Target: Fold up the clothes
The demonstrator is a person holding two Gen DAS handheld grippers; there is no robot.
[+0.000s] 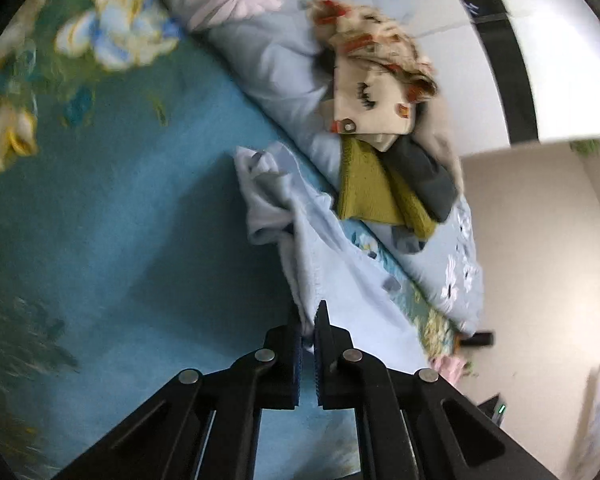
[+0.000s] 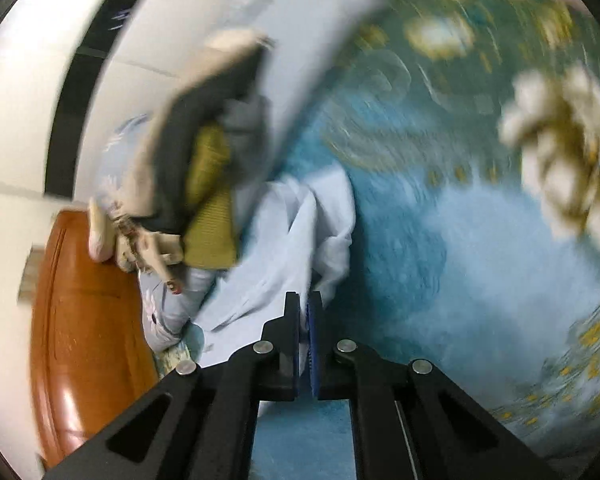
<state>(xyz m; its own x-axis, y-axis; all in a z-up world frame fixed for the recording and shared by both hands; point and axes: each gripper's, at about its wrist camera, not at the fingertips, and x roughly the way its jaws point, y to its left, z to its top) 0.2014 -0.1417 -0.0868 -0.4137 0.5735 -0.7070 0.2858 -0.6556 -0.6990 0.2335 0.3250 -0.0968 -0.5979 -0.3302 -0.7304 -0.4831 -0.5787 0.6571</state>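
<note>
Two grippers, our left (image 1: 308, 322) and right (image 2: 304, 308), each clenched on an edge of the pale blue garment (image 1: 332, 280) bunched over the blue bedspread (image 1: 120, 220); folding barely started, pile (image 1: 380, 128) waiting.

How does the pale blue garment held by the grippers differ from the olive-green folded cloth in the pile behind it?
The pale blue garment is loose and crumpled, stretched out across the teal floral bedspread; the olive-green ribbed cloth is folded flat. The pale blue garment is pinched by the left gripper and the right gripper; the olive-green cloth lies untouched in a pile. Both are on the bed.
</note>
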